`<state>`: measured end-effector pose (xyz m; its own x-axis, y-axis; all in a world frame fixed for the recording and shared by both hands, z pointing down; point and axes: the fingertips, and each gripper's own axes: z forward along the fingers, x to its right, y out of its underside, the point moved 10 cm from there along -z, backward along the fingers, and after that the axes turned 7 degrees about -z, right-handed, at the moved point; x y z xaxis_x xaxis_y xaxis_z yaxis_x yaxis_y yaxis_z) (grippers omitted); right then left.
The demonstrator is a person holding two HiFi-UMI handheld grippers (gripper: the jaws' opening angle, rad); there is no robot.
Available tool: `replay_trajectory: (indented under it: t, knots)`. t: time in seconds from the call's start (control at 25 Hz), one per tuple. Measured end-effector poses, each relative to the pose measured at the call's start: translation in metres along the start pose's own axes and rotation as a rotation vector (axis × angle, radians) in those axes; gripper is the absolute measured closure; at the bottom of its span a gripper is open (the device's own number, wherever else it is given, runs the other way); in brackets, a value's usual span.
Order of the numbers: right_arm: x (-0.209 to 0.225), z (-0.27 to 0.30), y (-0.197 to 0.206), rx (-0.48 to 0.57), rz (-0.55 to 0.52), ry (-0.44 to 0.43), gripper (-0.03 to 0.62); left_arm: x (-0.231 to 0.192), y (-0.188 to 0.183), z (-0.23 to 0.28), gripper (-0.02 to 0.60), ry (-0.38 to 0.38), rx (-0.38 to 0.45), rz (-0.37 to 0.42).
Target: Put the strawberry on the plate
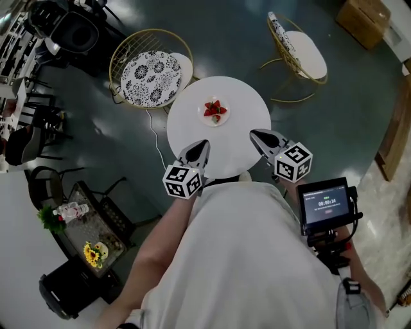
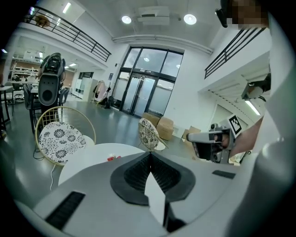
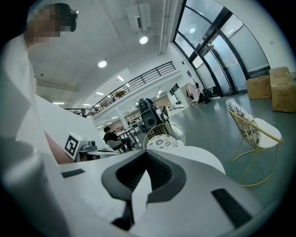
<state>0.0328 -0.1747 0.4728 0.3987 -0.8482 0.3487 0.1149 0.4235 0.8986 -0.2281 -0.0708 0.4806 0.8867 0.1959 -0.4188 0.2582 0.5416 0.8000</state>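
Red strawberries (image 1: 215, 109) lie on a small white plate (image 1: 224, 118) near the middle of the round white table (image 1: 247, 144). Both grippers hover over the table's near edge, apart from the plate. My left gripper (image 1: 204, 144) is shut with nothing in it, and so is my right gripper (image 1: 253, 134). In the left gripper view the shut jaws (image 2: 150, 155) point over the table (image 2: 88, 159) toward the strawberries (image 2: 112, 158), with the right gripper (image 2: 210, 138) off to the side. In the right gripper view the jaws (image 3: 147, 153) are shut and empty.
Two gold wire chairs stand beyond the table, one with a patterned cushion (image 1: 151, 78) and one at the back right (image 1: 299, 54). A cardboard box (image 1: 364, 19) sits far right. A hand-held screen (image 1: 326, 204) is by the person's right side. A cable (image 1: 156, 144) runs along the floor.
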Motion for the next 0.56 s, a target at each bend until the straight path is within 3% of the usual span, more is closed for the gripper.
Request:
replay_trajectory:
  t: [0.56]
  knots:
    - [-0.0001,0.0079,0.0008,-0.016,0.012,-0.003,0.588,0.0016,-0.0012,0.0093,0.574,0.014,-0.044,0.018]
